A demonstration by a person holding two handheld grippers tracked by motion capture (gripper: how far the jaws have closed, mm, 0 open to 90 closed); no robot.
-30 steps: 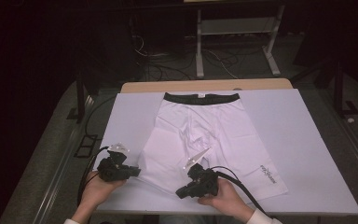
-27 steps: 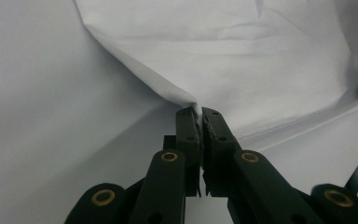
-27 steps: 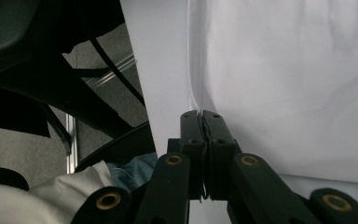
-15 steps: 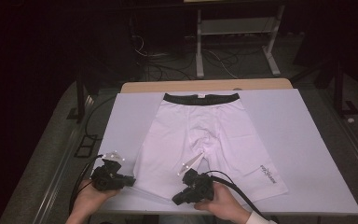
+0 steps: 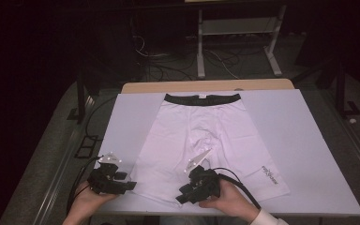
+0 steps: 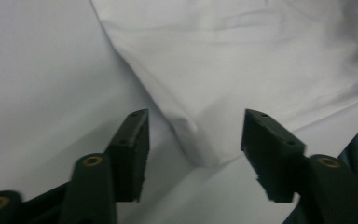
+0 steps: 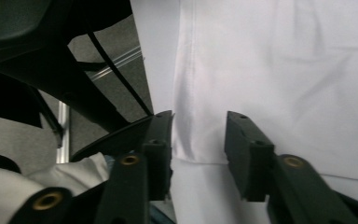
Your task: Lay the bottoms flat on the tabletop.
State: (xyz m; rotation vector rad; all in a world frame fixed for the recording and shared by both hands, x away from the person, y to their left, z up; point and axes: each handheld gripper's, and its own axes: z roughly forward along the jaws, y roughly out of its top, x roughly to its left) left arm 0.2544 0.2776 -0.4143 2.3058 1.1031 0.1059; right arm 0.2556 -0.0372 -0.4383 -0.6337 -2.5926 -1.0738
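Note:
White shorts (image 5: 201,136) with a black waistband (image 5: 201,98) lie flat on the white table cover (image 5: 304,140), legs toward me. My left gripper (image 5: 130,185) is at the outer corner of the shorts' left leg. In the left gripper view it (image 6: 196,126) is open, with that hem corner (image 6: 200,149) between the jaws, untouched. My right gripper (image 5: 182,198) is at the same leg's hem, nearer the crotch. In the right gripper view it (image 7: 199,116) is open over the hem edge (image 7: 191,140).
The table's front edge runs just below both hands. A small dark logo (image 5: 269,174) marks the right leg. A strip of wooden tabletop (image 5: 206,86) shows behind the cover. Cables and a metal frame (image 5: 236,42) lie on the dark floor beyond.
Both grippers have drawn back toward the front edge, down to the left leg's hem. The shorts have not moved.

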